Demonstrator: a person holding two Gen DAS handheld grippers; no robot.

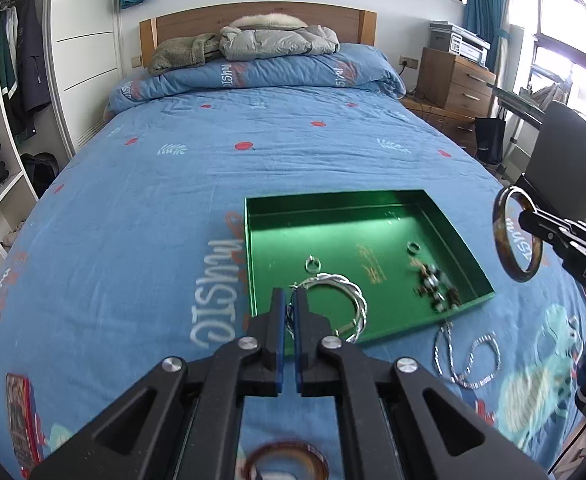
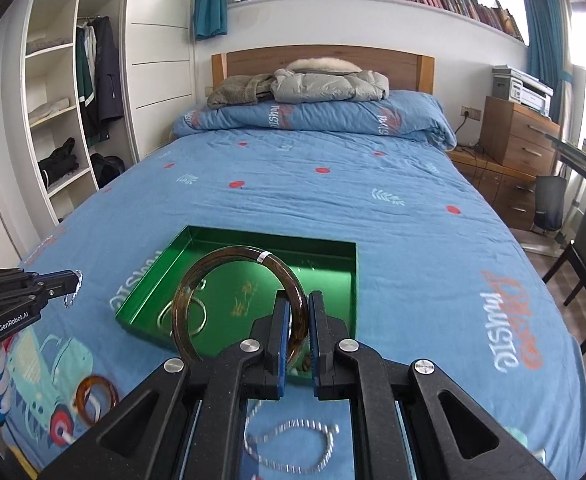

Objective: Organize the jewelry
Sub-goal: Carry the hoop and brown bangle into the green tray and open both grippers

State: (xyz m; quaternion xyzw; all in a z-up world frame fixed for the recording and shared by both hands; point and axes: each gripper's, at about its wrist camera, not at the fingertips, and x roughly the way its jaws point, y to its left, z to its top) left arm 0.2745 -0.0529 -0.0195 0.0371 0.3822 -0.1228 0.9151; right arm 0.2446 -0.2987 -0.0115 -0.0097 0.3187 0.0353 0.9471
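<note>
Left wrist view: nearest the lens, under the gripper body, an amber bangle [image 1: 285, 462] lies blurred on the blue quilt [image 1: 141, 208]. The left gripper [image 1: 290, 304] has its blue pads almost together, pinching a thin silver hoop [image 1: 355, 300] at its edge; the hoop hangs over the near-left corner of the green tray [image 1: 333, 208]. On the tray floor sit a small silver ring [image 1: 312, 266], a second ring [image 1: 413, 247] and a cluster of dark beads [image 1: 437, 286]. Just outside the tray's near rim, silver hoops [image 1: 469, 360] lie on the quilt. At the right edge the right gripper [image 1: 527, 216] holds a brown bangle [image 1: 511, 236] upright in the air, beside the tray.

Right wrist view: nearest the lens, a silver chain [image 2: 293, 440] lies on the quilt beneath the gripper body. The right gripper [image 2: 296, 308] is closed on the brown bangle [image 2: 221, 264], pads pressing its lower right arc; the ring stands tilted above the tray [image 2: 333, 248]. A silver hoop [image 2: 183, 318] rests inside the tray. At left the left gripper [image 2: 75, 278] holds a silver piece dangling from its tips. The amber bangle [image 2: 96, 400] lies on the quilt at lower left.
</note>
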